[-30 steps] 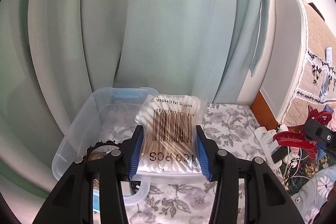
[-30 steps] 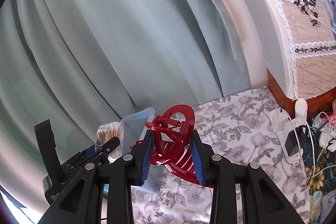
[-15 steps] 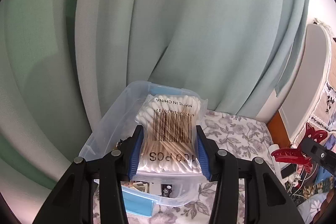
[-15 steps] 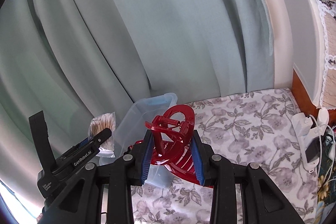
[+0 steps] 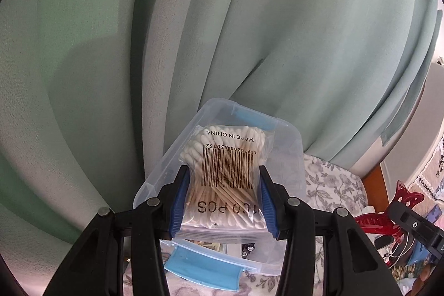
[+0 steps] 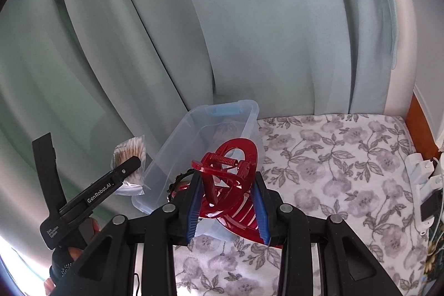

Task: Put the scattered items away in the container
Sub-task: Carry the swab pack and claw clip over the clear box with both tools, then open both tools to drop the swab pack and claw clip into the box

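Note:
My left gripper [image 5: 224, 199] is shut on a clear bag of cotton swabs [image 5: 226, 174] with a barcode, held above the clear plastic container [image 5: 291, 157], which has blue latches. In the right wrist view that bag [image 6: 130, 154] hangs just left of the container [image 6: 177, 154], and the left gripper [image 6: 122, 174] shows from the side. My right gripper [image 6: 227, 201] is shut on a red hair claw clip [image 6: 227, 179], near the container's front right corner. The clip [image 5: 388, 215] also appears at the right edge of the left wrist view. Dark small items lie inside the container.
A floral-patterned cloth [image 6: 333, 171] covers the surface under the container. Pale green curtains [image 5: 222, 32] hang close behind and to the left. White chargers and cables [image 6: 421, 179] sit at the right edge beside a wooden frame [image 6: 416, 115].
Both grippers have swung left toward the container, each rolling somewhat. The bag now hangs over the container. The headboard has slid out of the right wrist view. Both grips are unchanged.

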{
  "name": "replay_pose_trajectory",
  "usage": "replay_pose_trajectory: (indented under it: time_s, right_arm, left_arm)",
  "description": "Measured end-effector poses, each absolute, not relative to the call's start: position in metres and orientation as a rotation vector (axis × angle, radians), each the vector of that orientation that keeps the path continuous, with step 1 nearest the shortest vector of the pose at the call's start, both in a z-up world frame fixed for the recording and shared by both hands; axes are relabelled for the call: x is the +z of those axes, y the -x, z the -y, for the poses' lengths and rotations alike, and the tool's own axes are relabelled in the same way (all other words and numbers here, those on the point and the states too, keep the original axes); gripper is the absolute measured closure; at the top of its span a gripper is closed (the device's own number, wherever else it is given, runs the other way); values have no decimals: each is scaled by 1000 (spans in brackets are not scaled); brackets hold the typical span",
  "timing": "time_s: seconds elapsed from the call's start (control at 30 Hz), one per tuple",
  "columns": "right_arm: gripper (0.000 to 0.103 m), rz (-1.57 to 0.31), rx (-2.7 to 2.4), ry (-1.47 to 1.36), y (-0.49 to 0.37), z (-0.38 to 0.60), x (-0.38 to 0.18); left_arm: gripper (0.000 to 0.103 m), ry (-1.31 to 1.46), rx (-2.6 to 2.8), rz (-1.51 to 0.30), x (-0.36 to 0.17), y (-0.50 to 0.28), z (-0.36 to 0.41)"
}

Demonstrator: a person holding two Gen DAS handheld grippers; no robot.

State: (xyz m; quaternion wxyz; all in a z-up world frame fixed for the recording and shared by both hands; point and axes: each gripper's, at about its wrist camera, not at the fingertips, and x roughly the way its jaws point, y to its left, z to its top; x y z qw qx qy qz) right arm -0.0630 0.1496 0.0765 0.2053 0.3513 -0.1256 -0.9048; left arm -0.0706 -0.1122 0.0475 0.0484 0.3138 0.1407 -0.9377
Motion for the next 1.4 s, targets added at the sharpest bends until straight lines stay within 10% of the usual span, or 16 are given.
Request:
replay_pose_trajectory:
  time_s: [1.4]
  right_arm:
    - [66, 191, -2311, -1120, 158, -28, 26]
  left_arm:
    - [54, -1115, -2736, -502, -4, 114, 132]
